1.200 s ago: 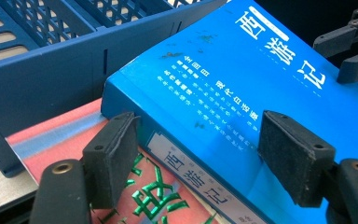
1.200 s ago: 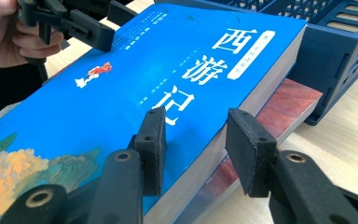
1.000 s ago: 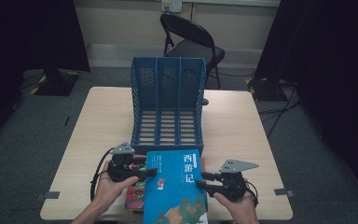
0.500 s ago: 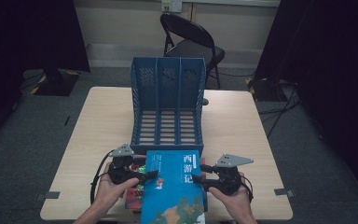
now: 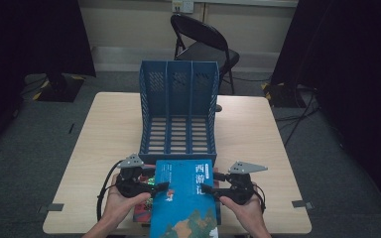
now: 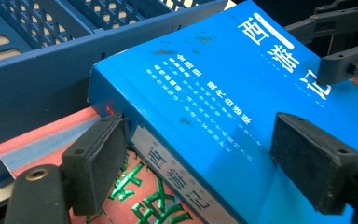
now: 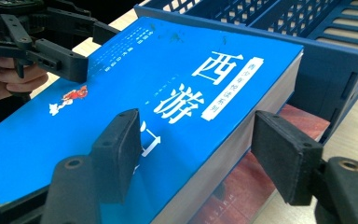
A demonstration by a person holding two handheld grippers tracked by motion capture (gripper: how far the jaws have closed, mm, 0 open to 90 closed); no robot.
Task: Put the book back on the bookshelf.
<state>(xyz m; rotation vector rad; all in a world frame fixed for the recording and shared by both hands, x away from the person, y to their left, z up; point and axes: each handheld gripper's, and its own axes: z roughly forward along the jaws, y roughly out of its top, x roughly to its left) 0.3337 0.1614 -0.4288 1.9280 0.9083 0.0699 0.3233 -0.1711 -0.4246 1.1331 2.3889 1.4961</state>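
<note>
A thick blue book (image 5: 186, 198) with white Chinese title characters lies flat at the near edge of the wooden table (image 5: 104, 134), on top of a red book (image 6: 51, 140). Its far end sits just in front of the blue three-slot file rack (image 5: 178, 114), which lies on its back with the slots facing up.

Left gripper (image 5: 155, 187): positioned at the left edge of the blue book, held in the person's left hand (image 5: 124, 201). In the left gripper view, the jaws are spread. One pad sits above the blue cover; the other sits low beside the spine, over the green lettering of the red book. The book's spine edge lies between the jaws, and neither pad presses on it. The jaws have just been opening.

Right gripper (image 5: 209, 182): positioned at the right edge of the blue book, held in the person's right hand (image 5: 243, 210). In the right gripper view, the jaws are spread. One pad is over the cover near the title characters; the other stands clear of the page edge, above the red book. The book's corner lies between the jaws with a visible gap at the outer pad. These jaws have also just been opening.

A black folding chair (image 5: 203, 42) stands beyond the far side of the table.
</note>
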